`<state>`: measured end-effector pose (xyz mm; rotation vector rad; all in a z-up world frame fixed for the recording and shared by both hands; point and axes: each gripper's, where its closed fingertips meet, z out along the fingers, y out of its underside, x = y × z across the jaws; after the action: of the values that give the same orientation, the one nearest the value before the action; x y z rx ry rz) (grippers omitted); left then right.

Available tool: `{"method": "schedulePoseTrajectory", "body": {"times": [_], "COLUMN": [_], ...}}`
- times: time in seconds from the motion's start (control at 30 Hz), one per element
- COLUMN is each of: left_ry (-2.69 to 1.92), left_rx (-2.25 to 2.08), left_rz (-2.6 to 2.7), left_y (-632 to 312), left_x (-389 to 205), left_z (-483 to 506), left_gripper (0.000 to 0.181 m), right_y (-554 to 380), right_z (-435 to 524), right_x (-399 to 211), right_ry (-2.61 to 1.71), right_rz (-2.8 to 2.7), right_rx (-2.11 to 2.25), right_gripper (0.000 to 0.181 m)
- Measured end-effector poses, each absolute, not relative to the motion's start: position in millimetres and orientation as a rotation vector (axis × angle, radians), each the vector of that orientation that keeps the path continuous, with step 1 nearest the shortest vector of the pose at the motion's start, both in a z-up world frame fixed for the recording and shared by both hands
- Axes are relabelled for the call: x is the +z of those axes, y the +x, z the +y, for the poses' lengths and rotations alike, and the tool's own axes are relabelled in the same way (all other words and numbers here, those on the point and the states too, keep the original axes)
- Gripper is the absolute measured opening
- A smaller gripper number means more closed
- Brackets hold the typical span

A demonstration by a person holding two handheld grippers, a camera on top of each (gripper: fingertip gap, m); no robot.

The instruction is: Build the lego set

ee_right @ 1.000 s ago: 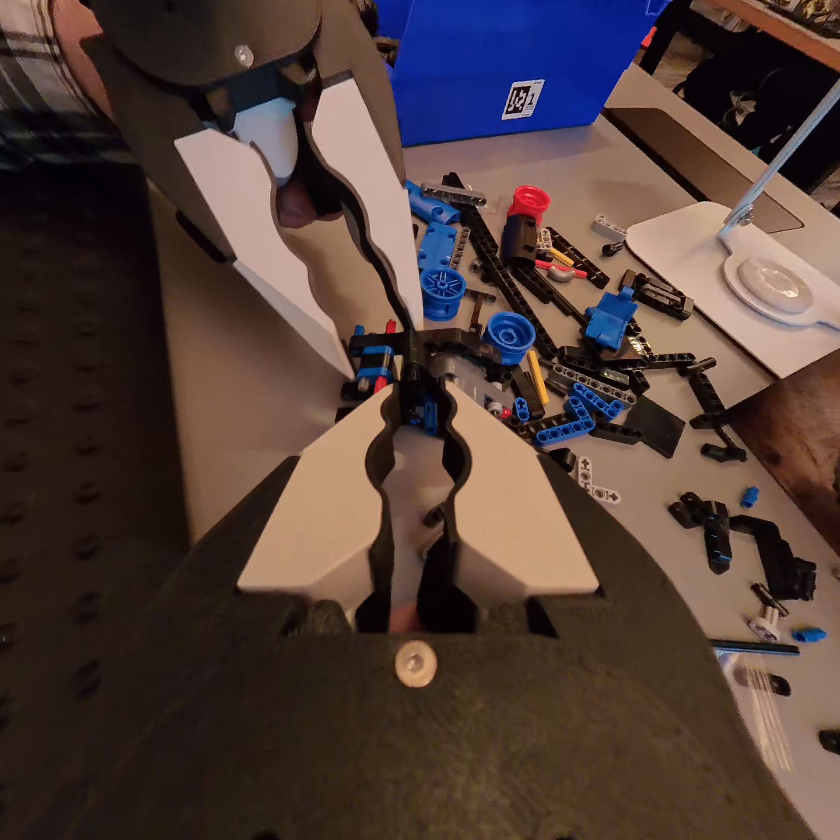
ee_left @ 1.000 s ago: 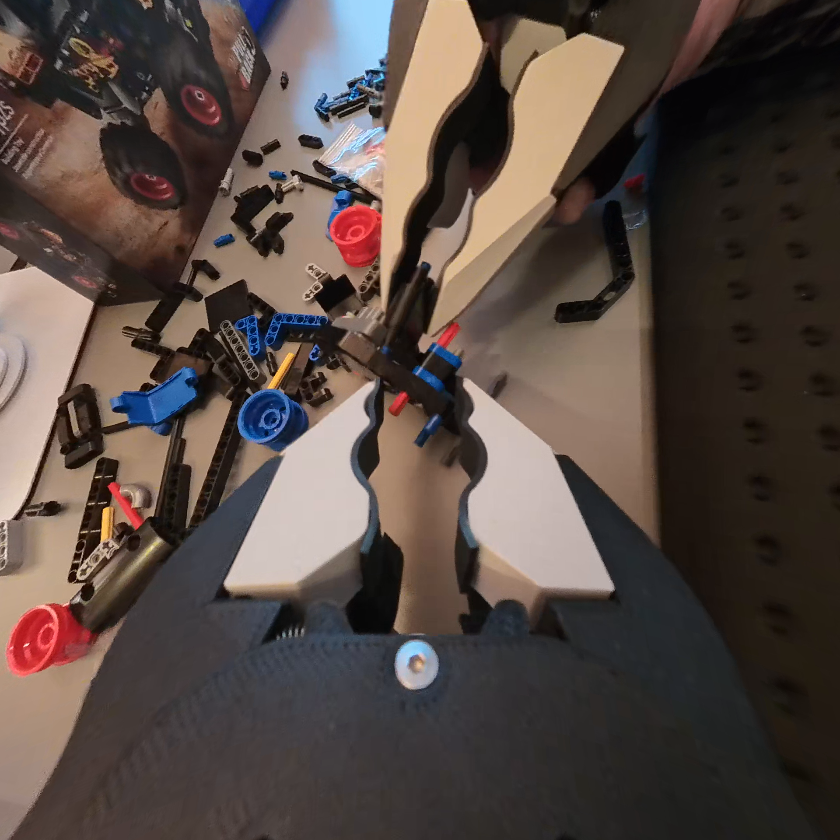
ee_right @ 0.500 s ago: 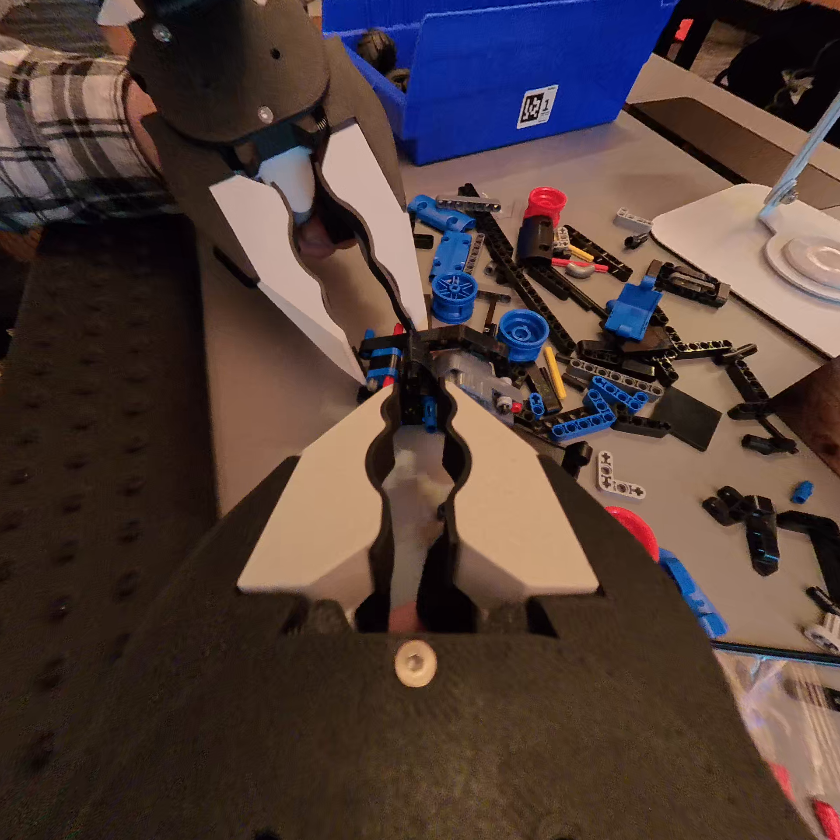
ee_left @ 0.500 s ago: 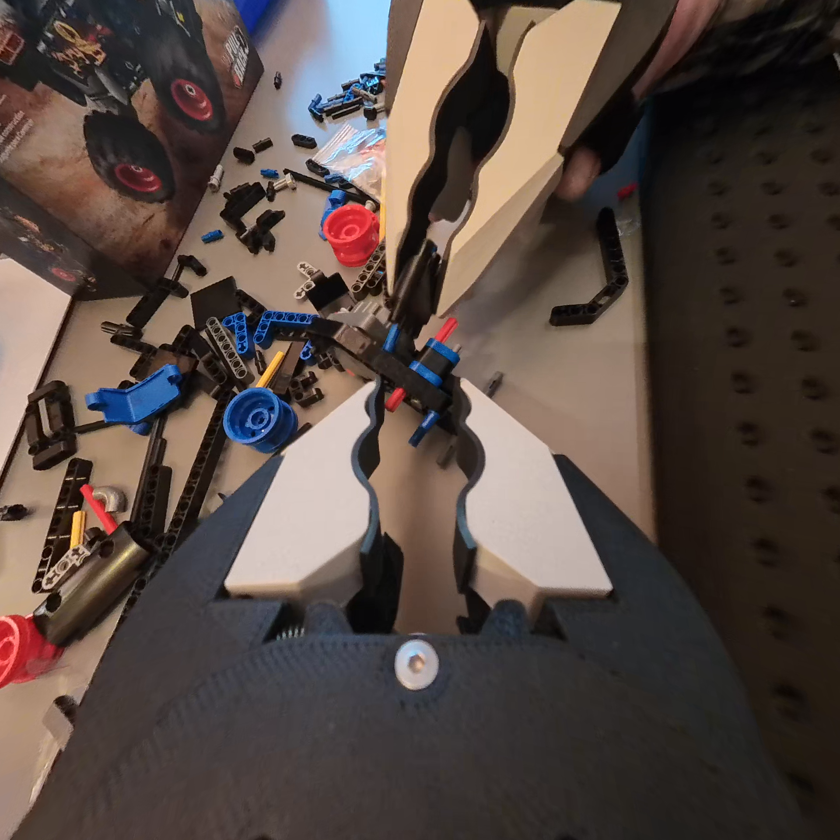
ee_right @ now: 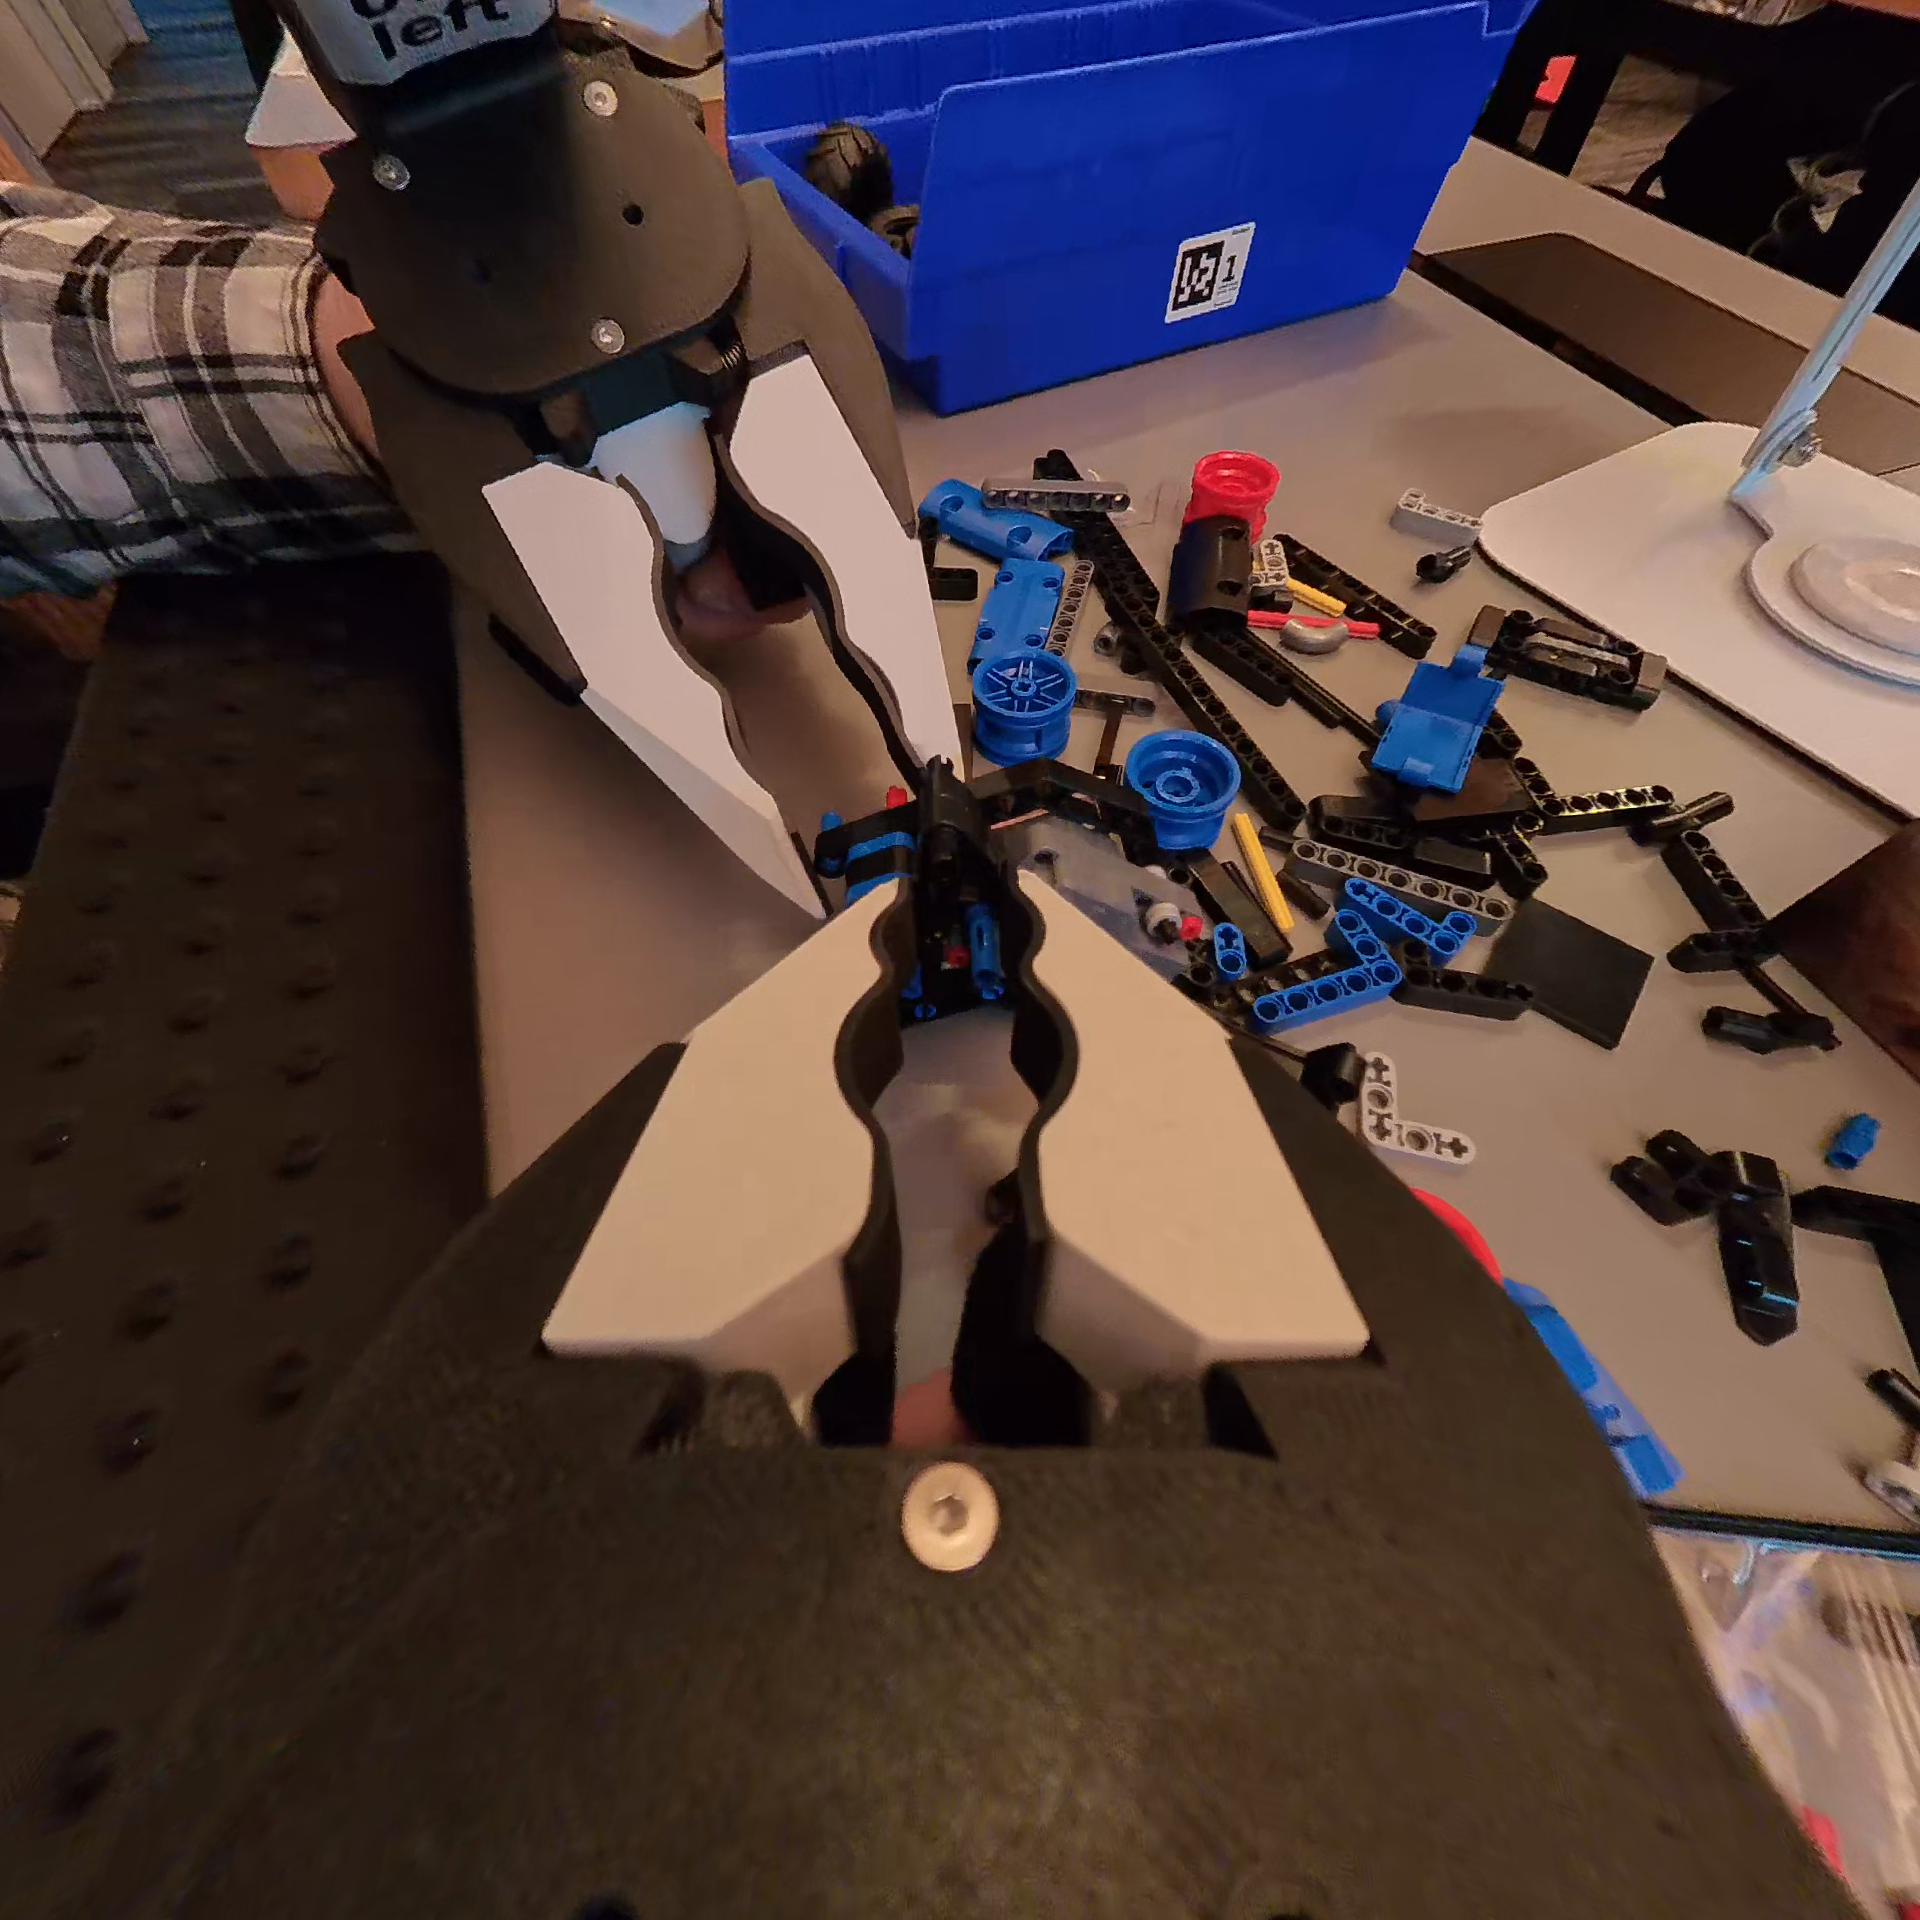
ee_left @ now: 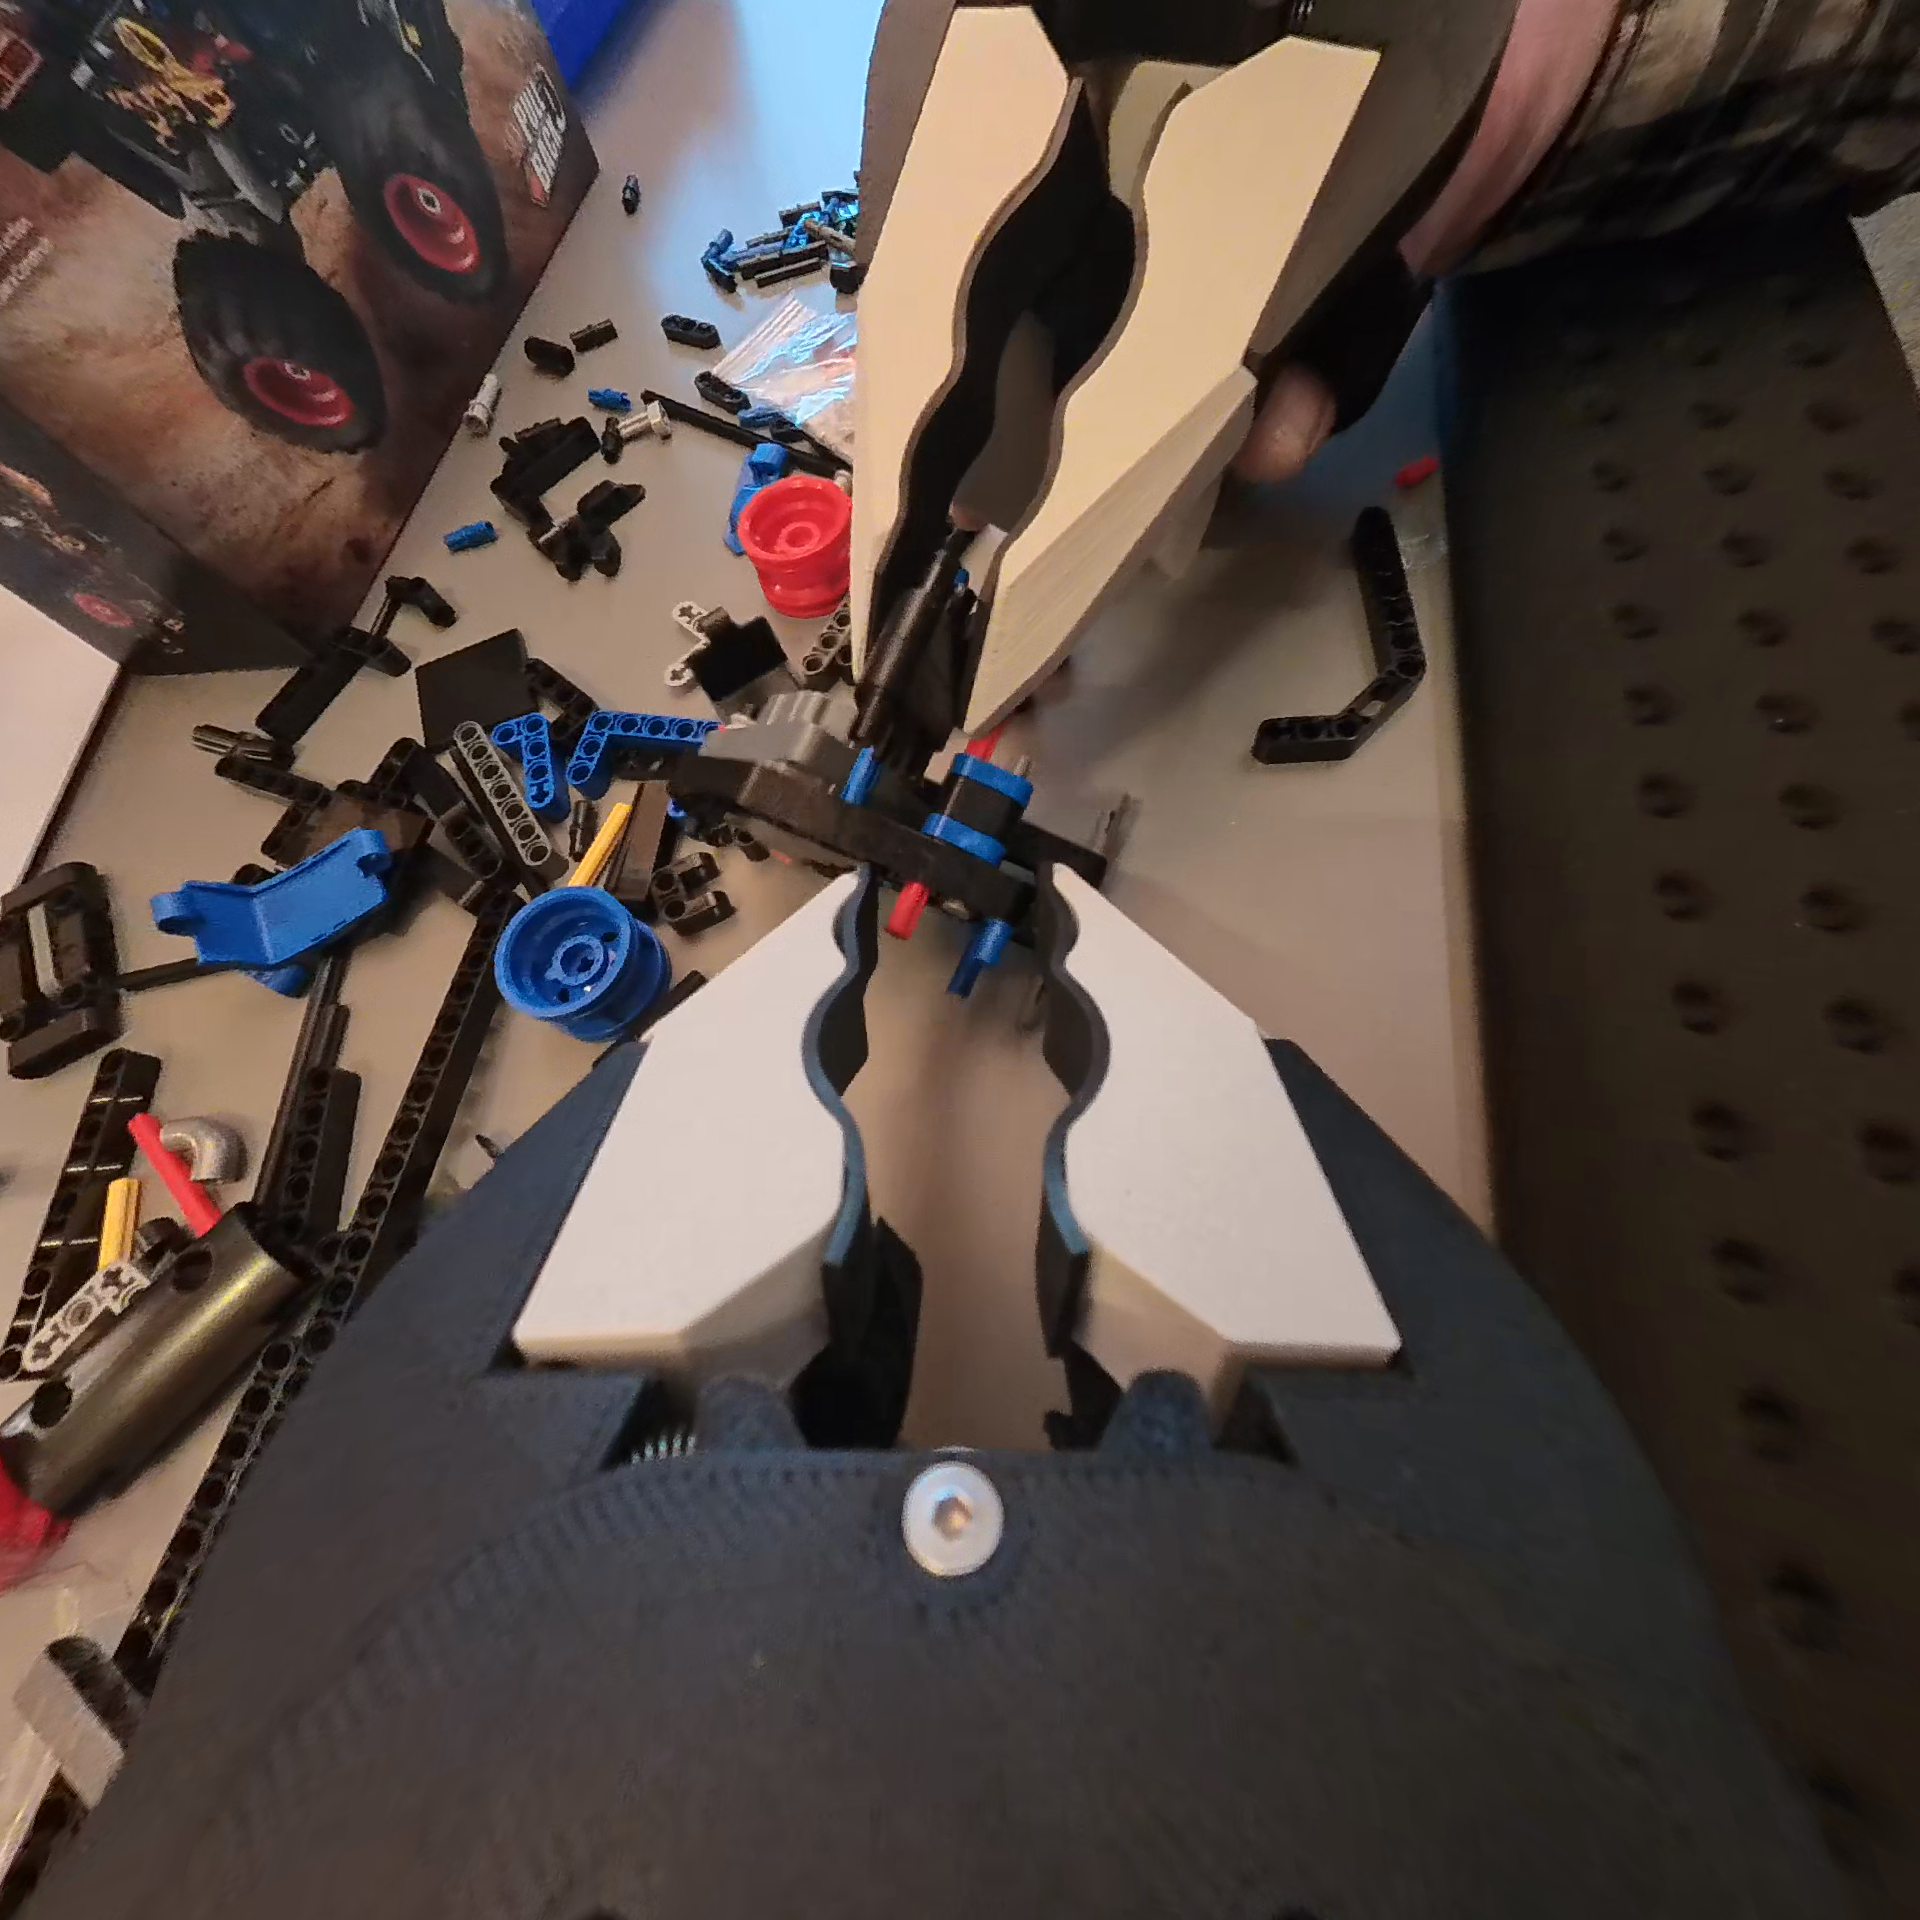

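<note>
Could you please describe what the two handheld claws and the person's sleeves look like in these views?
Both claws are alike: a rounded, textured black body with a silver screw at its centre, and two pale grey wedge-shaped fingers with wavy black inner edges. This goes for the left claw and the right claw. The left one carries a label on top. The person wears plaid sleeves and a dark fingerless glove.

The counter (ee_right: 1299,436) is plain grey. The half-built model (ee_left: 894,821) is black and grey with blue collars and red pins. Loose wheels: one red (ee_left: 795,542), one blue (ee_left: 582,961). The bin (ee_right: 1091,187) is bright blue. A sleeve (ee_right: 145,384) is black-and-white plaid.
</note>
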<state>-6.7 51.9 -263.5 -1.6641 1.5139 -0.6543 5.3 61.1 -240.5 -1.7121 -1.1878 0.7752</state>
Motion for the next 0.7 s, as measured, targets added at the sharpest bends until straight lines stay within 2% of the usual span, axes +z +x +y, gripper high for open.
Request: {"method": "schedulePoseTrajectory", "body": {"times": [0.7], "left_ry": [-1.635], "left_rx": [-0.613], "left_rz": [1.56], "left_y": [-6.2], "left_x": [-265.2], "left_z": [56.1], "left_gripper": [0.027], "right_y": [3.6], "right_z": [64.5], "right_x": [-241.3], "right_ry": [-1.642], "right_rz": [-1.353], "right_rx": [0.791], "right_gripper": [0.013]}}
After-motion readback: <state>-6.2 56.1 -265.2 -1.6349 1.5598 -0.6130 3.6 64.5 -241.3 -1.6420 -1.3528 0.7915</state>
